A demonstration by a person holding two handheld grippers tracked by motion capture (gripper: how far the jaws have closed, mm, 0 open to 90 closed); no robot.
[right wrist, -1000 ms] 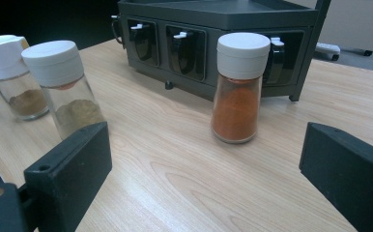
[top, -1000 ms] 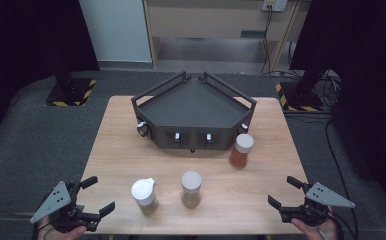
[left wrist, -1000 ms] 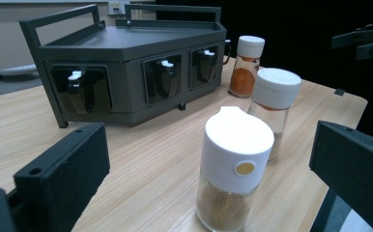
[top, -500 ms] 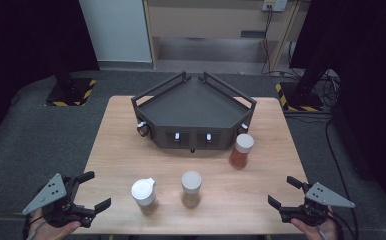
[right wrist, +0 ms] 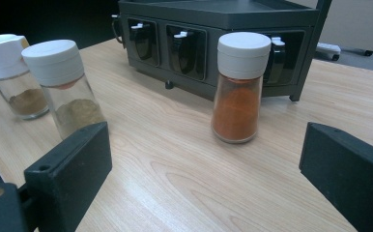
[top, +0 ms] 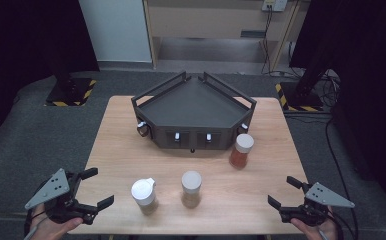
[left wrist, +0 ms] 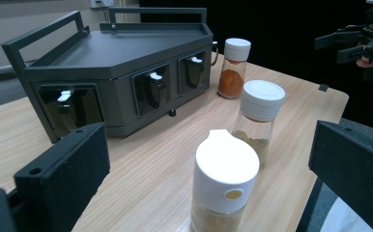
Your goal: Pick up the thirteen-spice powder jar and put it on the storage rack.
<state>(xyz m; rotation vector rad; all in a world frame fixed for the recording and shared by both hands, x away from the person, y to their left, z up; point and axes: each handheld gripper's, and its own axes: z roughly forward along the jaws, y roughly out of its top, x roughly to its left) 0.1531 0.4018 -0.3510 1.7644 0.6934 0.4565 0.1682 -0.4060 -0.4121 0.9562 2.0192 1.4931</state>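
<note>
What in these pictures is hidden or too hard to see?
- Flip-cap jar: base cut off by the left gripper view's bottom edge.
- Rack: what its front slots hold, too dark in every view.
- Orange spice jar: hides part of a rack slot, right gripper view.

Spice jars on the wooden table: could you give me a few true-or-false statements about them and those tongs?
1. The clear jar of orange powder stands nearest the dark grey angular rack. True.
2. The left tongs are clamped on the flip-cap white-lidded jar. False: they are open, apart from it.
3. The round white-lidded jar of tan powder lies on its side. False: it stands upright.
4. The right tongs are open, holding nothing. True.
5. A jar sits on the rack's top. False: all three stand on the light wooden table.
</note>
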